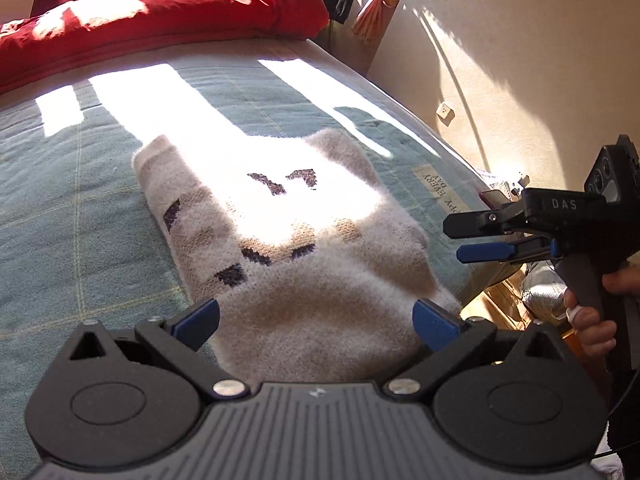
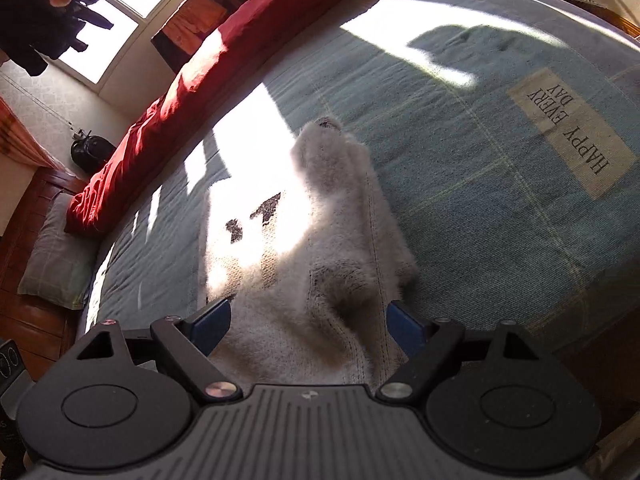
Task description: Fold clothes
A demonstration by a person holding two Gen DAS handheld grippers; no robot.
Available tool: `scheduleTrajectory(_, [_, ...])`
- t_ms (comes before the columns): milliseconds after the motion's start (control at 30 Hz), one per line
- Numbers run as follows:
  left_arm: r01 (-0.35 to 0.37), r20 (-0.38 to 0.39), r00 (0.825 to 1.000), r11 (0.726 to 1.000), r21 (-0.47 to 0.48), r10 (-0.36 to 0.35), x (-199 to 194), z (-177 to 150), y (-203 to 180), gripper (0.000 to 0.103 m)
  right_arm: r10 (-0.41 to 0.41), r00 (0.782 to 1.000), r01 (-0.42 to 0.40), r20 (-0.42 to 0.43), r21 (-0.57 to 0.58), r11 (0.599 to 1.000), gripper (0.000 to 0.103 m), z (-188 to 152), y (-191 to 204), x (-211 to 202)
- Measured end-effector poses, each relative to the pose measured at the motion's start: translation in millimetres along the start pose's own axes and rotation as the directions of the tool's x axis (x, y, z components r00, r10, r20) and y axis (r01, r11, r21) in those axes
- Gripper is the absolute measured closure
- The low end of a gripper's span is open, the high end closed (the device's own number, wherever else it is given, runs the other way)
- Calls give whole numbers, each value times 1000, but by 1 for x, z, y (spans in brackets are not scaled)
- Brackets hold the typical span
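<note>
A fuzzy beige sweater [image 1: 288,216] with dark and tan knitted blocks lies folded into a long bundle on the teal bedspread [image 1: 80,208]. My left gripper [image 1: 318,320] is open, and the sweater's near end lies between its blue fingertips. My right gripper [image 1: 454,238] hovers off the sweater's right side near the bed edge, held by a hand [image 1: 592,320]. In the right wrist view that gripper [image 2: 308,324] is open over the sweater [image 2: 340,220], whose thick folded edge runs away from it. Neither gripper pinches any cloth.
A red duvet [image 1: 160,16] is bunched along the far side of the bed. A "HAPPY EVERY DAY" label [image 2: 572,132] is sewn on the bedspread right of the sweater. A wall [image 1: 520,60] stands close beyond the bed's right edge. A pillow [image 2: 56,256] lies on the floor.
</note>
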State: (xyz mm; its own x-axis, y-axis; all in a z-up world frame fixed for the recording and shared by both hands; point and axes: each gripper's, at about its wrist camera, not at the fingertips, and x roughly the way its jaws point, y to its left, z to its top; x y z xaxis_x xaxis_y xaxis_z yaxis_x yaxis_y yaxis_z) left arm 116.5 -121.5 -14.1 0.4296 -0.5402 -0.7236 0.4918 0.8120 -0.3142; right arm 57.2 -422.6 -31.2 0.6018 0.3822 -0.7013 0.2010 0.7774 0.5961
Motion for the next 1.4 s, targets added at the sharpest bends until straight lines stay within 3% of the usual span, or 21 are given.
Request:
scheduleTrajectory(100, [21,-3,1000,1000,-20,-21,7,1,8,1,-7,1000,7,-5,2,1000,15,0,-4,6])
scheduleTrajectory(267, [-13,-93,996,991,-136,0,26,5,31,1,-4,999,5,-41,31,1000,15,3,-18,20])
scheduleTrajectory(367, [1,-88,996,972,-236,-22,32,10,50,1,13,999,-10,-52,54,998,15,9,-28,26])
scheduleTrajectory(633, [25,-66,996,934,-357,-52,57,34,81,1,83,993,-76,-84,84,994,13,49,-58,60])
scheduleTrajectory(900, [62,-75,991,865,-498,-114,94,39,112,1,216,960,-194,-178,131,972,9,73,-78,118])
scheduleTrajectory(1067, [58,-102,987,866,-496,-124,117,41,122,1,296,936,-264,-191,176,948,9,80,-84,138])
scheduleTrajectory(1200, [94,-116,977,856,-509,-177,139,44,132,0,297,930,-265,-216,164,950,7,88,-73,152])
scheduleTrajectory(1300, [155,-108,961,819,-553,-256,152,37,141,0,277,929,-250,-247,137,959,0,91,-61,162])
scheduleTrajectory(1400, [196,-77,952,781,-594,-297,150,24,145,0,260,929,-235,-263,121,964,0,85,-54,158])
